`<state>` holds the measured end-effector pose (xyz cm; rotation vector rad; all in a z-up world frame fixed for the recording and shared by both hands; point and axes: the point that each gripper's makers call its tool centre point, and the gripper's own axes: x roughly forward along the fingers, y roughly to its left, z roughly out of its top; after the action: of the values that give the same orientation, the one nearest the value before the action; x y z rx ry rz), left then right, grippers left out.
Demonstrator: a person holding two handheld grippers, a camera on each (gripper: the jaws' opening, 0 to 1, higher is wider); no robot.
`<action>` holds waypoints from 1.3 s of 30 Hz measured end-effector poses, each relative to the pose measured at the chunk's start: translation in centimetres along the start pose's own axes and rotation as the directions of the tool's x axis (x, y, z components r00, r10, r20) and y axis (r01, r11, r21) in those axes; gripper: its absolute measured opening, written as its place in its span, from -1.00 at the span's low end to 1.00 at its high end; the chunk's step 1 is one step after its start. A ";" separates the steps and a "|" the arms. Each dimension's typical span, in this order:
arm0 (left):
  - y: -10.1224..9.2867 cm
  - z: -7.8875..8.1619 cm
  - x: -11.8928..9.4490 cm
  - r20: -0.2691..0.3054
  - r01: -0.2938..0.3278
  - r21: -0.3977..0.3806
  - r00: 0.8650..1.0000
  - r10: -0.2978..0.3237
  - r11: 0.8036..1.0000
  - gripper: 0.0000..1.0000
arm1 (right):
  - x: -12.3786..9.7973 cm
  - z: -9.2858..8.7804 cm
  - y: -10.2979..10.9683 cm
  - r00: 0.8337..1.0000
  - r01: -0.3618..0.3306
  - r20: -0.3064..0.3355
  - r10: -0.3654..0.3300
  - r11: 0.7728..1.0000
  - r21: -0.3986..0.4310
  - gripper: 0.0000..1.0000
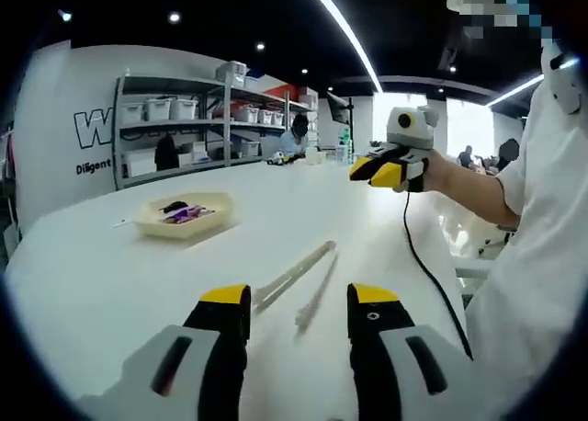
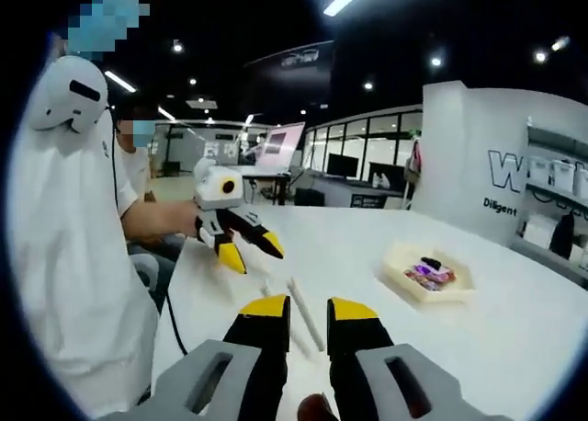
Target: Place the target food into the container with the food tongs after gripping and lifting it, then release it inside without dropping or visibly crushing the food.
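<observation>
On the white table (image 1: 110, 283), the food tongs (image 1: 299, 278) lie untouched near the edge closest to the person, just ahead of the left gripper (image 1: 299, 306), whose jaws are held wide and empty. Further in sits a shallow tray (image 1: 184, 216) with the wrapped food (image 1: 186, 213). The right gripper (image 2: 300, 311) is kept narrowly open, holding nothing. The pick-up step is judged not begun; next, the tongs must be gripped
</observation>
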<state>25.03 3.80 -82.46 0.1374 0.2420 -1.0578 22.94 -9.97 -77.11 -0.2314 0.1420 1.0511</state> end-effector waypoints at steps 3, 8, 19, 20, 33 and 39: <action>-0.3 0.1 -0.3 0.004 -0.003 0.004 1.000 0.003 1.000 -0.20 | -0.7 1.0 0.5 1.000 0.019 0.010 -0.019 1.000 0.009 -0.84; -0.7 0.4 -0.6 0.017 -0.010 0.009 1.000 0.010 1.000 -0.20 | -2.1 3.2 0.8 0.997 0.072 0.021 -0.073 0.997 0.034 -0.83; -1.5 1.1 -1.7 0.034 -0.028 0.034 0.999 0.027 0.999 -0.20 | -5.3 6.5 1.3 0.980 0.184 0.062 -0.188 0.981 0.063 -0.81; -1.5 1.1 -1.7 0.035 -0.033 0.033 0.999 0.032 0.999 -0.21 | -5.5 6.6 1.0 0.976 0.204 0.057 -0.208 0.976 0.070 -0.81; -1.0 1.0 -3.1 0.046 -0.105 0.007 0.993 0.104 0.994 -0.15 | -7.7 8.2 0.6 0.951 0.288 0.082 -0.300 0.949 0.126 -0.61; -0.9 1.3 -3.6 0.049 -0.120 0.008 0.992 0.120 0.993 -0.12 | -7.7 7.3 0.0 0.942 0.316 0.071 -0.329 0.937 0.146 -0.51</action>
<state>22.78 6.07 -80.27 0.1342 0.1819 -0.9416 19.25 -14.59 -68.35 -0.0793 0.0841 0.7197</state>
